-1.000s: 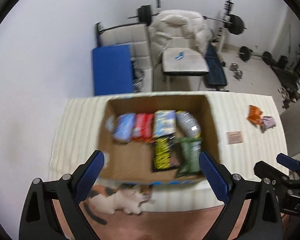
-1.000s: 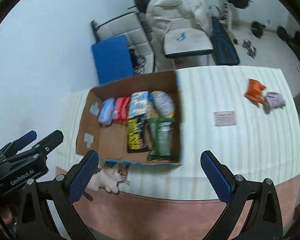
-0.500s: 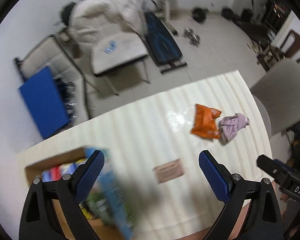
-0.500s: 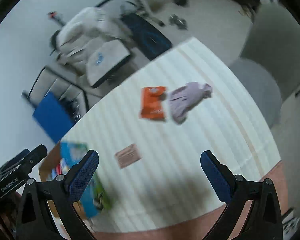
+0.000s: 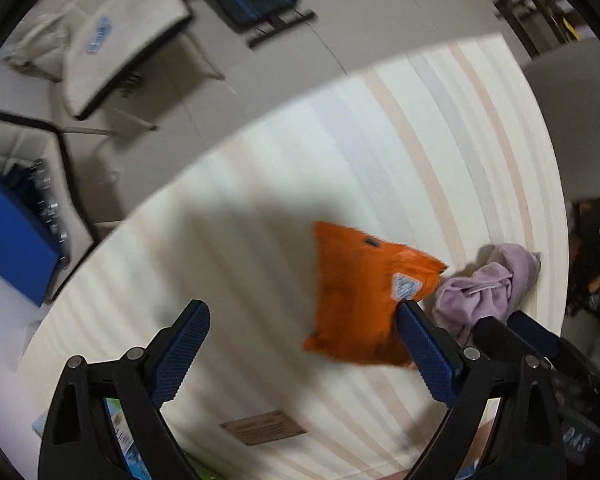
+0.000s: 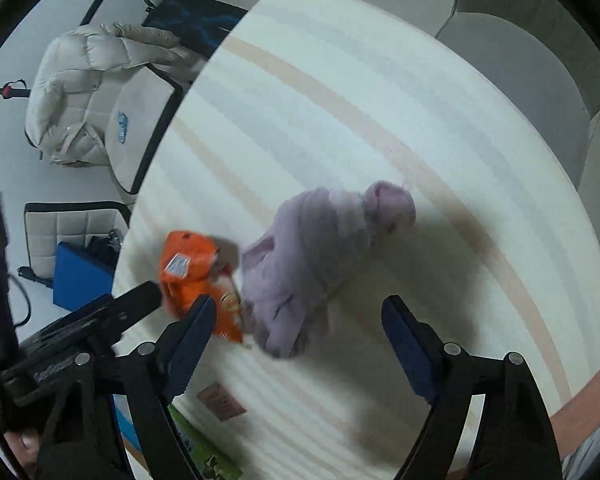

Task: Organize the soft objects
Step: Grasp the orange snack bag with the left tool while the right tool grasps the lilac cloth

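An orange snack bag (image 5: pixel 364 296) lies on the striped table (image 5: pixel 340 152), touching a crumpled lilac cloth (image 5: pixel 488 288) on its right. My left gripper (image 5: pixel 304 344) is open above the table, its right finger just before the bag's near corner. In the right wrist view the lilac cloth (image 6: pixel 312 256) lies ahead of my open right gripper (image 6: pixel 300 340), with the orange bag (image 6: pixel 196 276) at its left by the left finger. Both grippers are empty.
A small brown card (image 5: pixel 262 427) lies on the table near me. The box edge with a green packet (image 6: pixel 204 452) shows at the bottom. A grey chair (image 6: pixel 520 64) stands past the table's right edge. Gym bench and padded seats stand beyond the far edge.
Both grippers swung right from the cardboard box and moved in close over the orange bag and lilac cloth. The box has dropped almost out of view.
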`<action>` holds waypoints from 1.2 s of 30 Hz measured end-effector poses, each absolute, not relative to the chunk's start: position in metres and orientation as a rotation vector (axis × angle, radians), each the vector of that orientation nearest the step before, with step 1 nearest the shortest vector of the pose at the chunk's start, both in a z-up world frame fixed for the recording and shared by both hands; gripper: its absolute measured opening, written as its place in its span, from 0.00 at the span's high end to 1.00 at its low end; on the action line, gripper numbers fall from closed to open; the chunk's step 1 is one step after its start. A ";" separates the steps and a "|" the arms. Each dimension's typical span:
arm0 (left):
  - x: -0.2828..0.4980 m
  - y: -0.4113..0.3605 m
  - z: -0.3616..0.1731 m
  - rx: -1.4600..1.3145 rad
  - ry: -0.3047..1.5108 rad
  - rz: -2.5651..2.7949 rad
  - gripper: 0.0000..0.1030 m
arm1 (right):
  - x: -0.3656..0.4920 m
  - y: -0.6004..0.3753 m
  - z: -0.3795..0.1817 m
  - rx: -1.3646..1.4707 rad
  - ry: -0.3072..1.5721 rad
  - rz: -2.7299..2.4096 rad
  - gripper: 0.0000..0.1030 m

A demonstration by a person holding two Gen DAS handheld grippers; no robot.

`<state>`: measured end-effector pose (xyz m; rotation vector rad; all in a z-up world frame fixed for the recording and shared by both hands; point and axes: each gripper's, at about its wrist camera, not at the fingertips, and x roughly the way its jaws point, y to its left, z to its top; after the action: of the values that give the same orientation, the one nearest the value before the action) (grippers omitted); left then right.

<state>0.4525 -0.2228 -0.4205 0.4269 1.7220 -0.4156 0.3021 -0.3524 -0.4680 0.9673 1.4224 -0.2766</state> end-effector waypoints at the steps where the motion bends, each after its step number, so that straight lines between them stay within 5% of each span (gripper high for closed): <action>1: 0.453 -0.229 -0.426 0.427 1.736 -0.423 0.06 | 0.304 -0.353 -0.471 0.965 1.429 -0.274 0.16; 8: 0.457 -0.246 -0.434 0.392 1.755 -0.433 0.07 | 0.314 -0.366 -0.476 0.936 1.440 -0.292 0.21; 12: 0.448 -0.250 -0.431 0.432 1.745 -0.448 0.19 | 0.317 -0.372 -0.478 0.974 1.431 -0.282 0.21; 24: 0.446 -0.200 -0.448 0.476 1.747 -0.342 0.20 | 0.332 -0.365 -0.488 0.977 1.471 -0.289 0.21; 33: 0.441 -0.190 -0.451 0.370 1.794 -0.288 0.20 | 0.345 -0.339 -0.486 0.790 1.538 -0.321 0.30; 36: 0.436 -0.189 -0.447 0.355 1.775 -0.279 0.28 | 0.350 -0.331 -0.484 0.721 1.545 -0.339 0.35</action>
<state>0.4361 -0.1892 -0.4468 0.3552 1.7747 -0.2787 0.3497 -0.3307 -0.4843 0.7210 1.5445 -0.3390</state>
